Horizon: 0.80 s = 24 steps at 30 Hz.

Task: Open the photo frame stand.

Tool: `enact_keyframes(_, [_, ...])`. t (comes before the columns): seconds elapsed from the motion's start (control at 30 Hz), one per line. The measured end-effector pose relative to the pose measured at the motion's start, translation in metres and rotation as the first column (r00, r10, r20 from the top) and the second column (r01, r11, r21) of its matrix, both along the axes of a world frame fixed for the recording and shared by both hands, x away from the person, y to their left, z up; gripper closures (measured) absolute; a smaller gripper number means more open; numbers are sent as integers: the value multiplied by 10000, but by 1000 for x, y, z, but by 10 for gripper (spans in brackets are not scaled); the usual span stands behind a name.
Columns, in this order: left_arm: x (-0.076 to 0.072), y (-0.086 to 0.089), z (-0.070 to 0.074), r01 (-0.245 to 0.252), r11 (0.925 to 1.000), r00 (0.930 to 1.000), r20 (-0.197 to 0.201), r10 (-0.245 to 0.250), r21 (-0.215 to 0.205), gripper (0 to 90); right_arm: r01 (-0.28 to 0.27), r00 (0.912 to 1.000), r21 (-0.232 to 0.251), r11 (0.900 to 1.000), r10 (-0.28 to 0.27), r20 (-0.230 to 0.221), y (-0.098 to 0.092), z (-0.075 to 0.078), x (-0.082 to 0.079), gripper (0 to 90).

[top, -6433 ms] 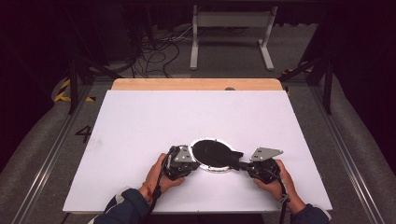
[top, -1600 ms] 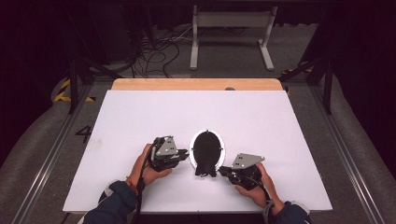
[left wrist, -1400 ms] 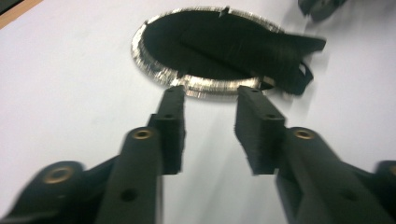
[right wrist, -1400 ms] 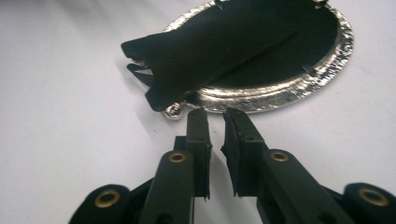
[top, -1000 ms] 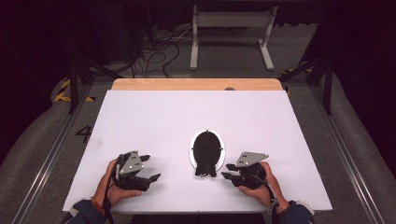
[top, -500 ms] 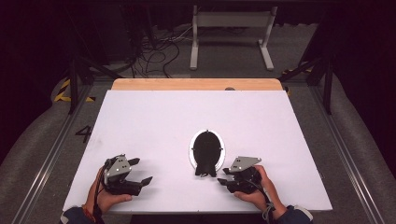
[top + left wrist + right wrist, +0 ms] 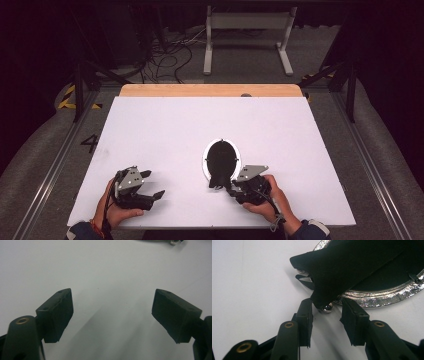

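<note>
The oval mirror (image 7: pixel 221 159) lies flat on the white worktop (image 7: pixel 165 130), a little right of centre near the front edge. A black cloth (image 7: pixel 352 262) covers most of its face and hangs over the near rim, so only a thin silver border shows.

The right tool (image 7: pixel 233 190) sits just below that rim, its jaws narrowed but with a gap left between them. In the right gripper view the overhanging corner of cloth (image 7: pixel 320 301) and a small metal ball (image 7: pixel 327 307) lie at the mouth of the jaws; the pads reach no further than beside them and do not appear to press on either. The jaws have just been closing a little with that corner in front of them.

The left tool (image 7: pixel 150 186) rests far off at the front left of the worktop, jaws wide with nothing but bare worktop between them.

The step in hand looks like taking the cloth by its corner. To do it well, push the right tool slightly further forward so the pads overlap the cloth fully, keep the metal ball and rim out of the bite, then close firmly before drawing back low and level.
</note>
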<state>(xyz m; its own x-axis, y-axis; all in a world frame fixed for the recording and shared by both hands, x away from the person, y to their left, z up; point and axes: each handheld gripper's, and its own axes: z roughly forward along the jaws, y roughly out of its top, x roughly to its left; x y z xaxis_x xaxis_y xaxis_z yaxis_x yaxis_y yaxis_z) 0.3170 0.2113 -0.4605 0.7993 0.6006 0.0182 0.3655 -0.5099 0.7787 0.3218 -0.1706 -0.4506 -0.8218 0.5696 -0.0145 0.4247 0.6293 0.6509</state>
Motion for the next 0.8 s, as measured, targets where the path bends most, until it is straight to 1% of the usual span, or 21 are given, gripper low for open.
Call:
enact_keyframes(0.1, [0,-1,1,27,9999,10000,30,-26,-107,181,-24,9999,127,9999,25,-103,-1,0,2,614])
enact_keyframes(0.13, [1,-2,1,69,9997,10000,-9,-69,-216,181,-35,9999,170,9999,37,-116,-1,0,2,614])
enact_keyframes(0.27, [4,-4,-1,176,9998,9998,-94,-177,-132,180,-6,9999,211,9998,9,-151,-1,0,2,629])
enact_keyframes(0.33, [5,-4,-1,235,9997,9997,-91,-236,-112,180,43,9997,420,9991,-32,-253,-1,-1,4,648])
enact_keyframes(0.43, [7,-5,0,268,9995,9996,-22,-268,-139,180,190,9983,946,9953,-136,-565,-4,-3,8,653])
enact_keyframes(0.53, [8,-5,-1,236,9997,9997,-91,-237,-83,181,406,9942,1564,9869,-243,-1047,-8,-4,10,666])
enact_keyframes(0.57, [8,-5,-1,236,9997,9997,-91,-237,-83,181,483,9931,1648,9851,-296,-1137,-9,-4,10,663])
enact_keyframes(0.6, [7,-6,-2,265,9996,9996,-92,-265,-20,181,525,9925,1749,9832,-320,-1180,-9,-4,10,659])
enact_keyframes(0.63, [6,-7,-2,295,9995,9995,-86,-295,56,181,525,9925,1749,9832,-320,-1180,-9,-4,10,659])
enact_keyframes(0.67, [5,-8,-2,315,9994,9995,-18,-315,157,181,596,9919,1865,9806,-373,-1211,-10,-4,10,651])
enact_keyframes(0.73, [4,-9,-2,318,9989,9995,46,-320,335,181,730,9902,2217,9724,-440,-1328,-11,-2,10,619])
enact_keyframes(0.8, [3,-9,-2,335,9989,9994,50,-337,330,181,732,9884,2483,9659,-370,-1475,-12,-1,11,580])
